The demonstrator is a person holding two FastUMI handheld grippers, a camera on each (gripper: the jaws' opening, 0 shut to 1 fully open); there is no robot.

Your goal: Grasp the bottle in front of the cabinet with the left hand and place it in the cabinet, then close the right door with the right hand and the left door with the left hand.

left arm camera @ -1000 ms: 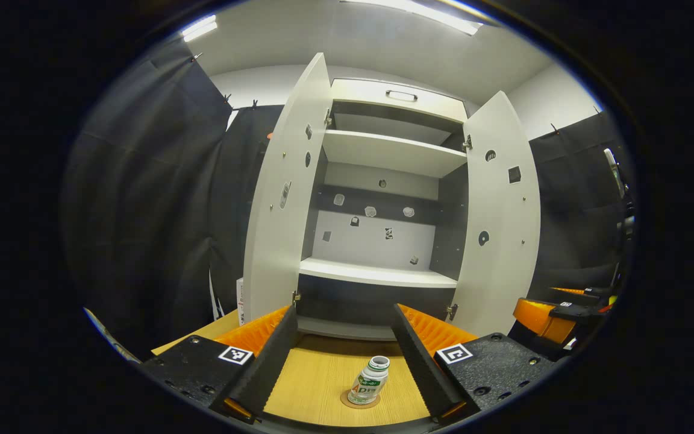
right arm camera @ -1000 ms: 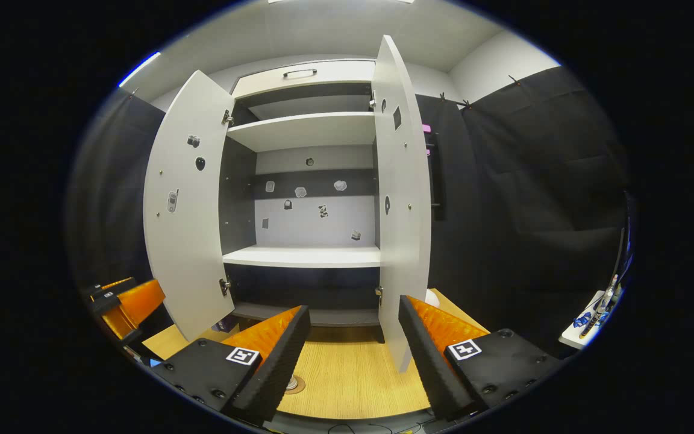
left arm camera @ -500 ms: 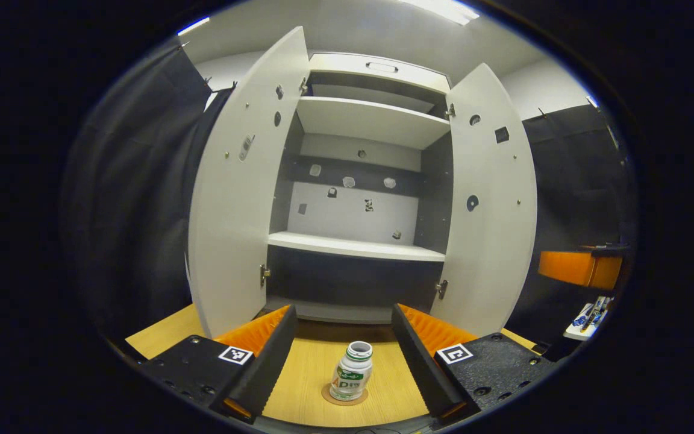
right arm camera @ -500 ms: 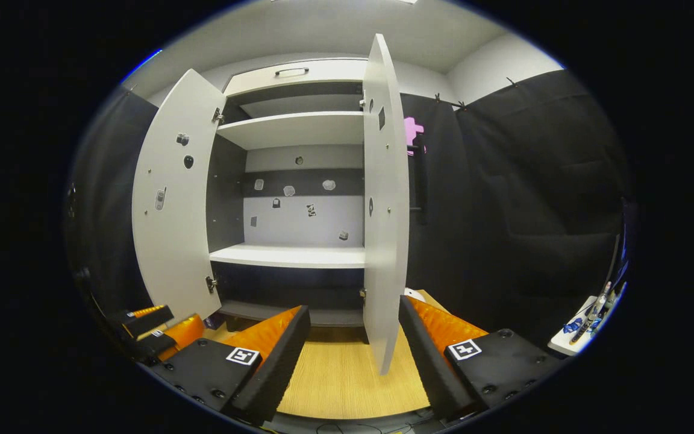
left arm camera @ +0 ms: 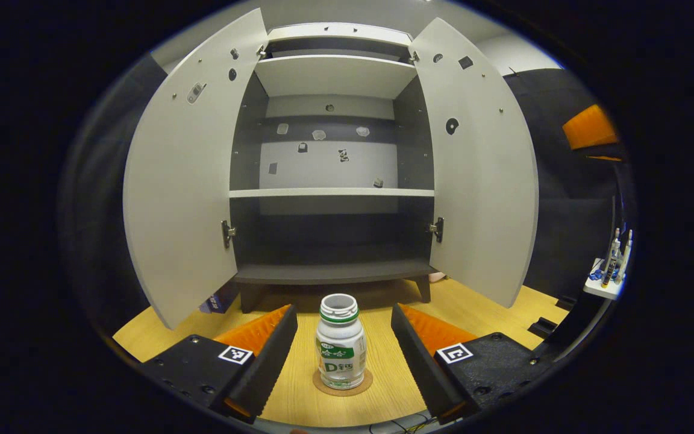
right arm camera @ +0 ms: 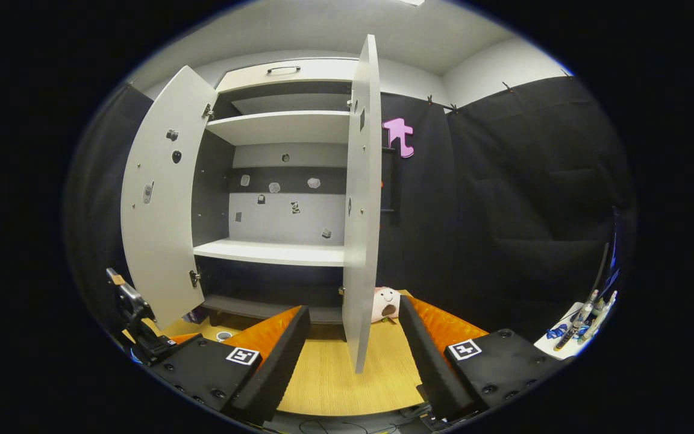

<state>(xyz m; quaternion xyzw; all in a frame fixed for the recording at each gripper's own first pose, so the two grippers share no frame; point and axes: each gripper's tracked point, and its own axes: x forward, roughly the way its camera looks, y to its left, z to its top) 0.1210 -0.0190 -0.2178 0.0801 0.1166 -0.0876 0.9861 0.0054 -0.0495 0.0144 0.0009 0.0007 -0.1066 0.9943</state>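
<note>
Fingers of the left gripper point(left arm camera: 342, 355) stand spread, bracketing the bottle point(left arm camera: 339, 349) at lower centre without touching; it sits upright on a coaster point(left arm camera: 366, 383). Right gripper point(right arm camera: 353, 352) also spread, empty, facing the right door point(right arm camera: 361, 199) edge-on. Risk: off-centre closing tips the uncapped bottle.

Both doors stand wide open, so the cabinet point(left arm camera: 332, 272) bottom shelf is free. The bottle point(left arm camera: 339, 349) stands between the left gripper point(left arm camera: 342, 355) fingers, not touching.
</note>
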